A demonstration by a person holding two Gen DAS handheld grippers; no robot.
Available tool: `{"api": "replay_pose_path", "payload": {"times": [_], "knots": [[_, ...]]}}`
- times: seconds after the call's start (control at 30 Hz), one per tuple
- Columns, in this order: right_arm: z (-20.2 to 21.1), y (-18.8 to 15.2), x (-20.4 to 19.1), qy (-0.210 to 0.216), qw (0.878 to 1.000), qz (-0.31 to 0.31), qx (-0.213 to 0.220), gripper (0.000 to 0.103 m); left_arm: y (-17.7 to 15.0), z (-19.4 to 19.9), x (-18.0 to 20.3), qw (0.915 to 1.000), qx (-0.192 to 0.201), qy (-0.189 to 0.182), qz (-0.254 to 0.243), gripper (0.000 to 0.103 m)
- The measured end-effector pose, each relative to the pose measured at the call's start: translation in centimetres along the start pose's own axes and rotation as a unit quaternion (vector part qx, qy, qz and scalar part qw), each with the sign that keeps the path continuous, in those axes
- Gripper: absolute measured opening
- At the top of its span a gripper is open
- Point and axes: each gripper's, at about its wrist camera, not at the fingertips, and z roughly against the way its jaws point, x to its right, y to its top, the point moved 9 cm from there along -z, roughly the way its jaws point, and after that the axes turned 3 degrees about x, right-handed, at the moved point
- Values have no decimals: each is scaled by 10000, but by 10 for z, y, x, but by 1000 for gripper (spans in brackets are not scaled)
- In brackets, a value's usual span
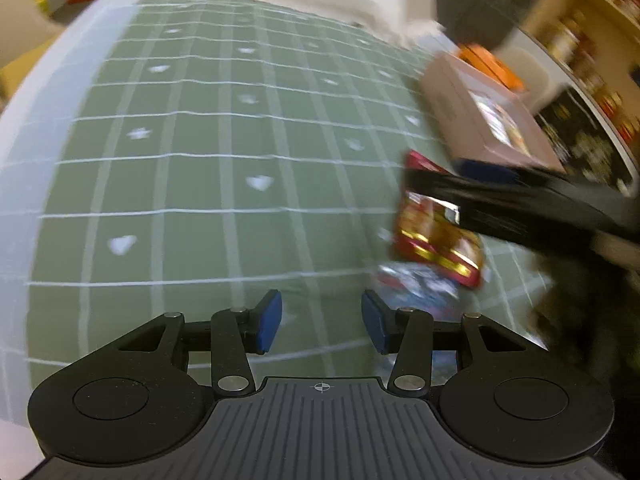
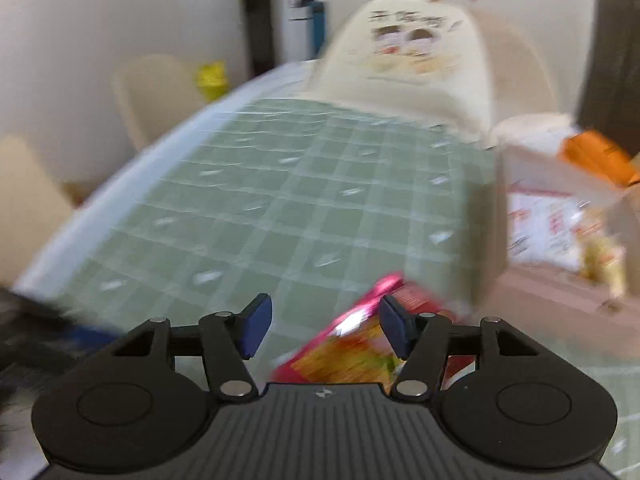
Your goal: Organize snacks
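A red and yellow snack packet (image 2: pixel 352 344) lies low between the blue pads of my right gripper (image 2: pixel 325 328). It sits close to the right pad, the left pad stands apart from it, and the gripper is open. The left wrist view shows the same red packet (image 1: pixel 436 236) with a black finger (image 1: pixel 472 200) of the right gripper across its top. My left gripper (image 1: pixel 322 322) hovers open over the green checked tablecloth (image 1: pixel 224 160) with nothing between its pads. A blurred blue and white packet (image 1: pixel 416 284) lies just beyond its right pad.
A cardboard box (image 2: pixel 486 216) at the right holds white snack packets (image 2: pixel 540 224), with an orange pack (image 2: pixel 600 156) behind it. A cream cloth bag (image 2: pixel 412 52) with a cartoon print stands at the table's far end. Beige chairs (image 2: pixel 152 88) line the left side.
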Motion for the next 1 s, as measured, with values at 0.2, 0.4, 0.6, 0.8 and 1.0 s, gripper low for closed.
{"api": "replay_pose_path", "payload": {"times": [0.2,0.4,0.6,0.8,1.0], "knots": [[-8,-35,41,-570,9976,227,-307,63,-14,-7,44,9958,-161,89,-902,50],[35,-79,92,-728,9953,-347,-530,70,-21,-10,84,9855,-1,386,-1654,50],[55,-109,123,-1048,9887,-904,-583,80,-27,-24,93,9668,76,804,-2426,63],[59,-123,126,-982,9873,-1132,-531,90,-12,-24,61,9825,37,957,-1600,66],[49,-123,121,-1069,9864,-1172,-438,103,-10,-27,60,9891,43,900,-1163,69]]}}
